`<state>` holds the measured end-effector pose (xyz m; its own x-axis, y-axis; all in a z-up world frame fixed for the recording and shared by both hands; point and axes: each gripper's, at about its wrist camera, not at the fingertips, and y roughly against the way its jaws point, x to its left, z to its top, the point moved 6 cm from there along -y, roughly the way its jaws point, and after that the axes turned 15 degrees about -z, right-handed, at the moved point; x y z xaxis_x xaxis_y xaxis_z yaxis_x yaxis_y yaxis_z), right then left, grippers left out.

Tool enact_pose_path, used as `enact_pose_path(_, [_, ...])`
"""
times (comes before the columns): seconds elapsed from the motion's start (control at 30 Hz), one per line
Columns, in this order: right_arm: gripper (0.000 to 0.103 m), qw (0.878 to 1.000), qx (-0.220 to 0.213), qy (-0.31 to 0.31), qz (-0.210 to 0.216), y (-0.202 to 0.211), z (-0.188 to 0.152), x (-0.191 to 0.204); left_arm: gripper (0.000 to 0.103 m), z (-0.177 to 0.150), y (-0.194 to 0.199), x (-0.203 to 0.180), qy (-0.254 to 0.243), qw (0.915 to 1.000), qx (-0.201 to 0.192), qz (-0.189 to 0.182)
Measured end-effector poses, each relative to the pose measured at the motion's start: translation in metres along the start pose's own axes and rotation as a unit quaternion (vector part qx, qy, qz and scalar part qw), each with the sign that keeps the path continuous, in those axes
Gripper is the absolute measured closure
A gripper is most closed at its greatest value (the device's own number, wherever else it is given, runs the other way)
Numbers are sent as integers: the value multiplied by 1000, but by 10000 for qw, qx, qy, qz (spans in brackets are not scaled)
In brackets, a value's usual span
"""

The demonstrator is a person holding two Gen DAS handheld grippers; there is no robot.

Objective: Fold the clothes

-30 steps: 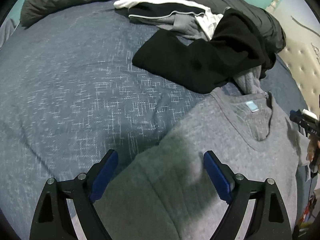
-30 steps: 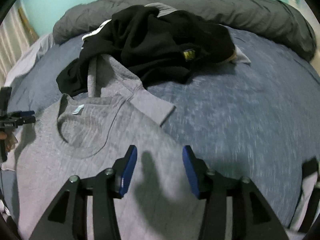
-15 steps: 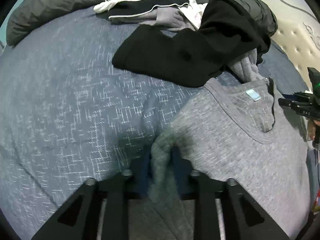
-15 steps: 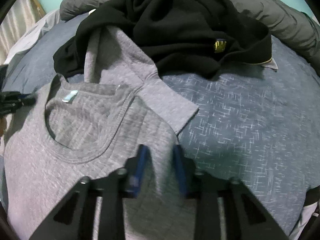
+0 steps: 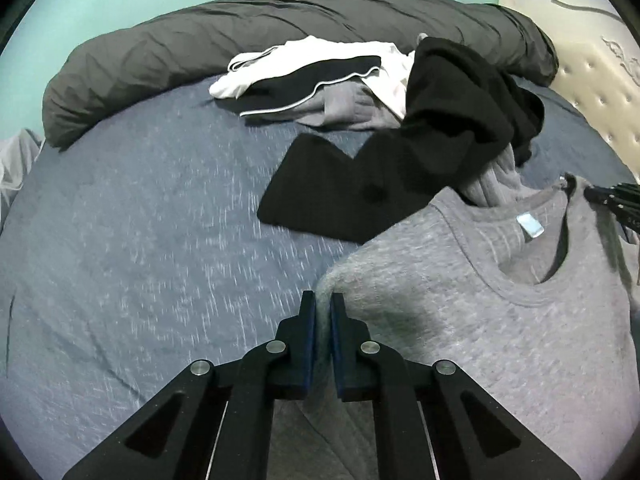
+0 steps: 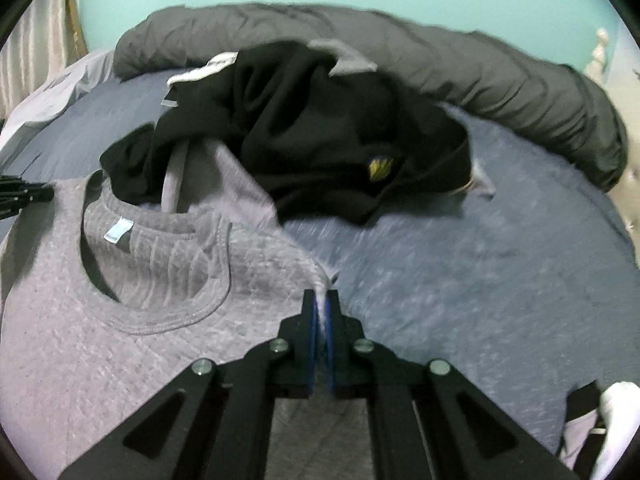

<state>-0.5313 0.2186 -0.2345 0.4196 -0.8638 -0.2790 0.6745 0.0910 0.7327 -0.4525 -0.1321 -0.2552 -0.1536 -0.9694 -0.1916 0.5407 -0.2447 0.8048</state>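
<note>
My left tongs [image 5: 324, 312] are clenched on a pinch of the grey sweatshirt [image 5: 500, 320] at one shoulder edge, and my right tongs [image 6: 321, 308] are clenched on the cloth at the opposite shoulder edge. The sweatshirt lies front up on the blue bed [image 5: 140, 240], neck label [image 5: 529, 225] showing, collar toward the clothes pile. To fold well, I judge I should lift both shoulders evenly, keep the cloth taut between the tongs, and carry them together so the crease runs straight. A black garment [image 6: 320, 140] lies over the sweatshirt's far sleeve and touches its collar, so that sleeve may drag or snag as I lift. Beyond it lie white and dark clothes [image 5: 320, 72], then a rolled grey duvet [image 5: 240, 40] along the far edge.
</note>
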Motion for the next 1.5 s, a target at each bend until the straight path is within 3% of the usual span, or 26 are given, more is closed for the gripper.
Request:
enact_pose_path(0.17, [100,9998,104,-56,-185,-16,8,-1,96,10,-16,0,5,9999,88,48])
enact_pose_path(0.4, [100,9986,431,-105,-281,-57,-6,6,97,1,-54,13,161,9993,305,127])
enact_pose_path(0.67, [98,9976,609,-268,-177,-86,-18,12,99,-5,-74,19,162,9992,286,248])
enact_pose_path(0.77, [91,9971,474,-571,-171,-74,-14,2,92,-2,-63,22,391,9991,147,104])
enact_pose_path(0.8, [87,9966,420,-686,-172,-68,-12,-2,82,0,-58,24,508,9987,74,49])
enact_pose_path(0.87, [63,9940,261,-1044,-202,-51,-10,-15,64,2,-38,31,809,9966,-141,-28])
enact_pose_path(0.97, [63,9871,-92,-1601,-33,-11,-15,-27,61,-4,-4,37,1194,9917,-414,-233])
enact_pose_path(1.1, [63,9773,-234,-2050,489,42,-42,-16,58,-37,44,30,1141,9919,-437,-338])
enact_pose_path(1.27, [62,9618,-30,-2431,1263,102,-112,21,50,-109,94,28,1237,9914,-227,-365])
enact_pose_path(1.4, [62,9658,263,-2167,1399,131,-163,57,50,-163,118,34,1503,9883,-11,-266])
enact_pose_path(1.5, [62,9592,529,-2298,1562,148,-194,72,50,-196,134,35,1742,9845,-39,-206])
